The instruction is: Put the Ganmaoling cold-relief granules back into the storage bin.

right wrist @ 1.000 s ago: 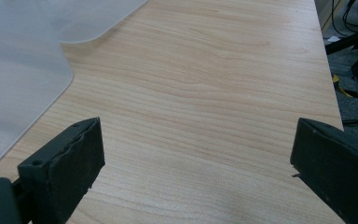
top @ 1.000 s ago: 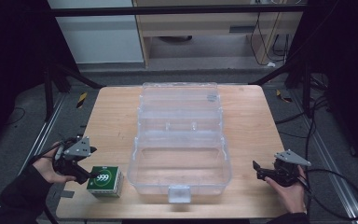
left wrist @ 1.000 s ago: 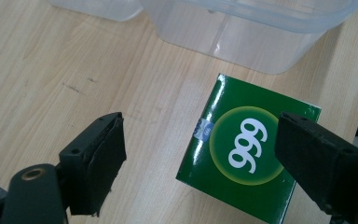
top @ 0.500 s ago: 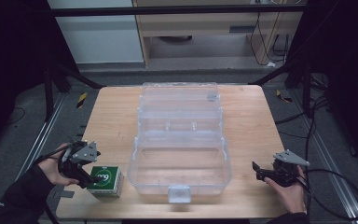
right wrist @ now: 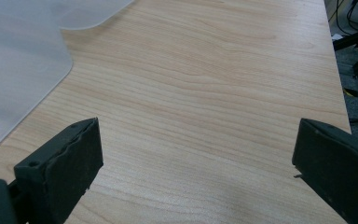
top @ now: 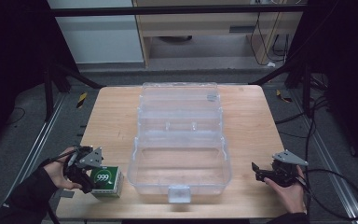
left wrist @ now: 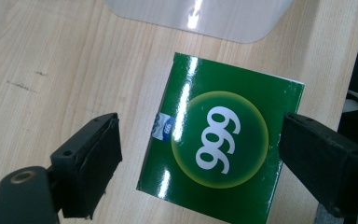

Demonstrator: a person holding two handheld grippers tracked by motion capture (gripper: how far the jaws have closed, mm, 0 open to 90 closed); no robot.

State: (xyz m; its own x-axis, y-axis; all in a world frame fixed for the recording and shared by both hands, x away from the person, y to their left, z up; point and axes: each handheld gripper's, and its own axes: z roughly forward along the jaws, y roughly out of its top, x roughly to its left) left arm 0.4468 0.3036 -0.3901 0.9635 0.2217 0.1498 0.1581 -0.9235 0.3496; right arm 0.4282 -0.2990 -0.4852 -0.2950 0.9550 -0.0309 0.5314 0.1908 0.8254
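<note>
A green box (top: 108, 180) printed with "999" lies flat on the wooden table (top: 247, 121), at its near left corner. My left gripper (top: 89, 181) hangs over the green box (left wrist: 219, 144). In the left gripper view its jaws have just been opening, and the left gripper (left wrist: 204, 135) now straddles the box with a gap at the left pad, so it is open. My right gripper (top: 257, 171) rests open near the front right edge. Bare wood lies between the jaws of the right gripper (right wrist: 193, 140).
A large clear plastic case (top: 135, 161) stands open in the middle of the table, lid folded back and a latch (top: 179, 192) at its front. One rounded corner of the case (right wrist: 23, 56) lies left of my right jaws. Dark floor and cables surround the table.
My left gripper has moved a little toward the green box and now sits over it, with its jaws wider apart. The box, the case and my right hand have not moved.
</note>
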